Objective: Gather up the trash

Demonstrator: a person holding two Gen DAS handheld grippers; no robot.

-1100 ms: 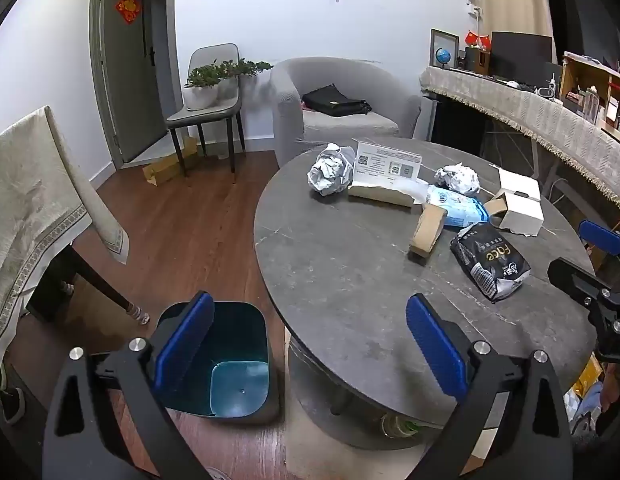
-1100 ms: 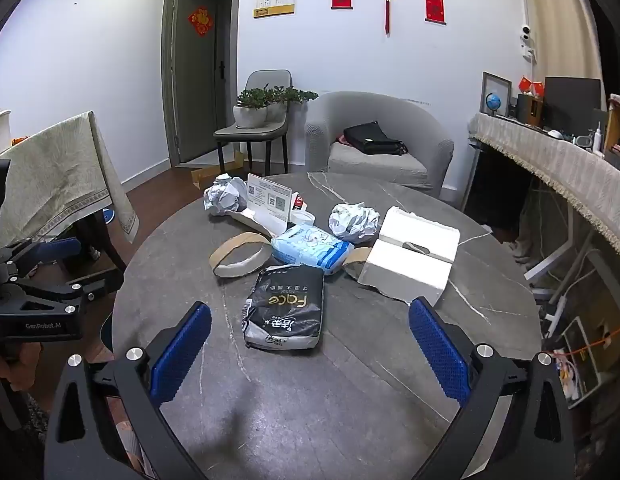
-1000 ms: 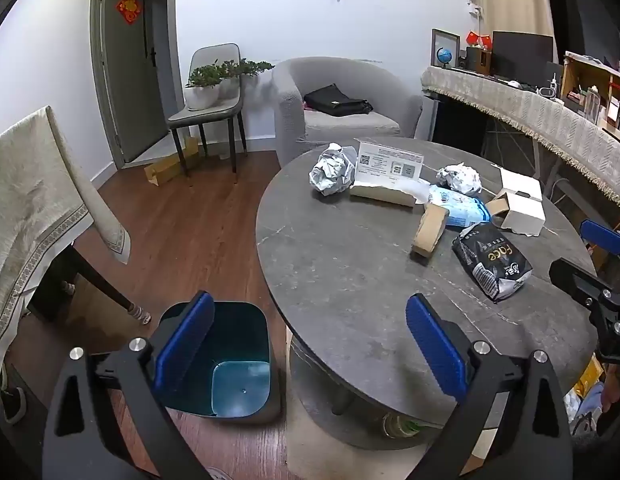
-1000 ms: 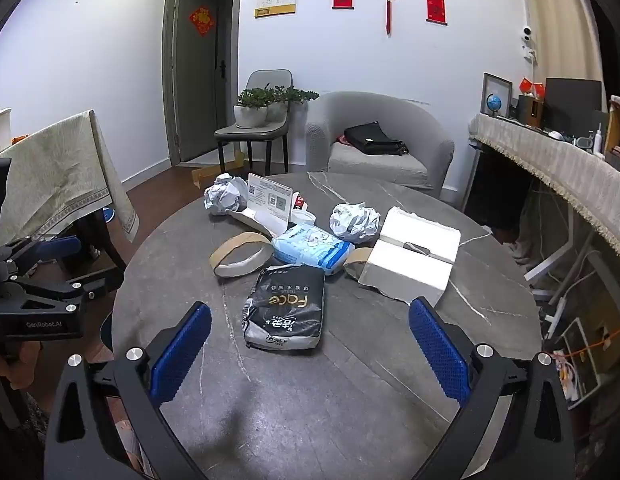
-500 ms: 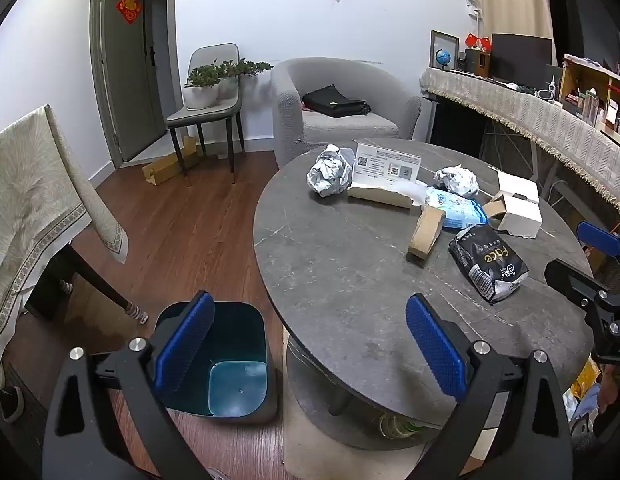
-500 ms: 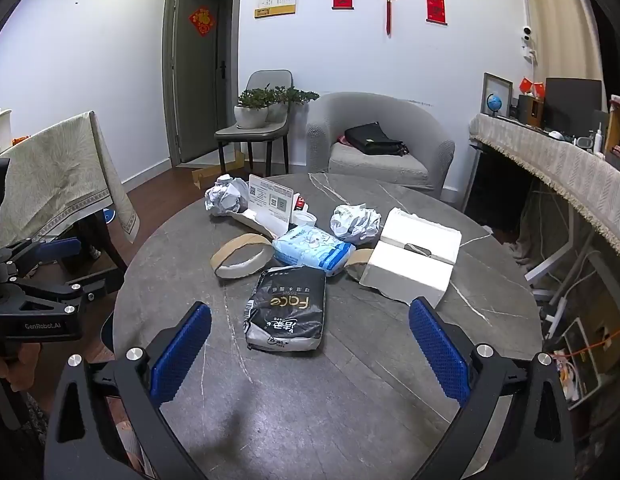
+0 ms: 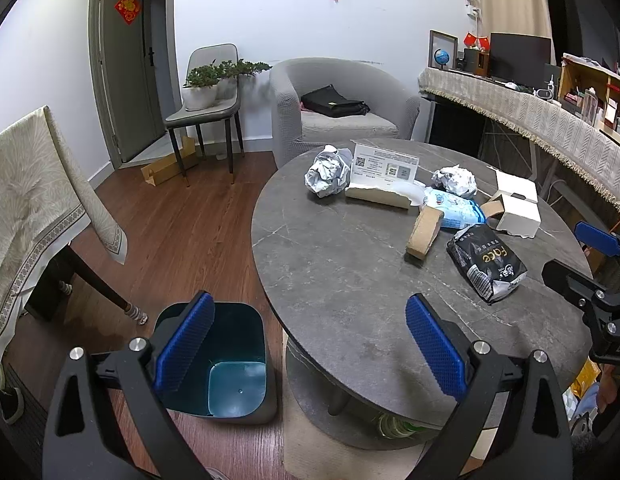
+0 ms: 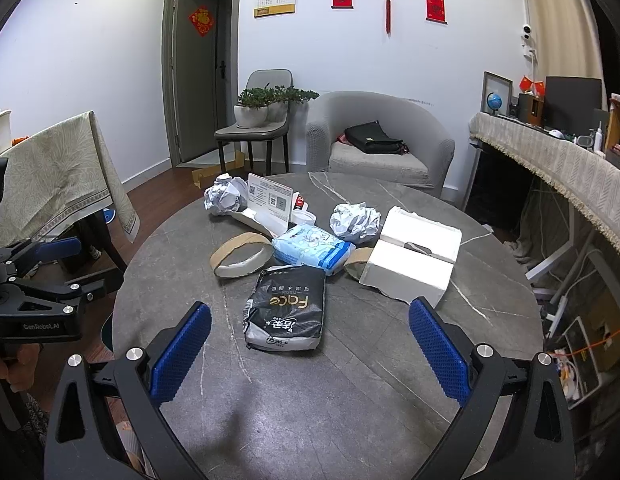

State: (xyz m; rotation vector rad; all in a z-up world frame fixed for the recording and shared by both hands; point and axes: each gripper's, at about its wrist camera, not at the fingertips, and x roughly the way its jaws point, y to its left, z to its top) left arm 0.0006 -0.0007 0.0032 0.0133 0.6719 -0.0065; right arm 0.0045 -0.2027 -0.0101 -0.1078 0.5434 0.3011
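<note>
Light: even, indoor, fairly bright | Shadows: soft on bench [image 8: 350, 400] | Focus: sharp | Edges: strong fisheye bending, black corners

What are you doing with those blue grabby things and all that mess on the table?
A person is about to clear trash off the round table. Both tongs, left and right, are open and empty. Nothing is picked up yet: the black tissue pack, paper balls, cardboard ring and white box lie on the table. The bin on the floor looks empty.
</note>
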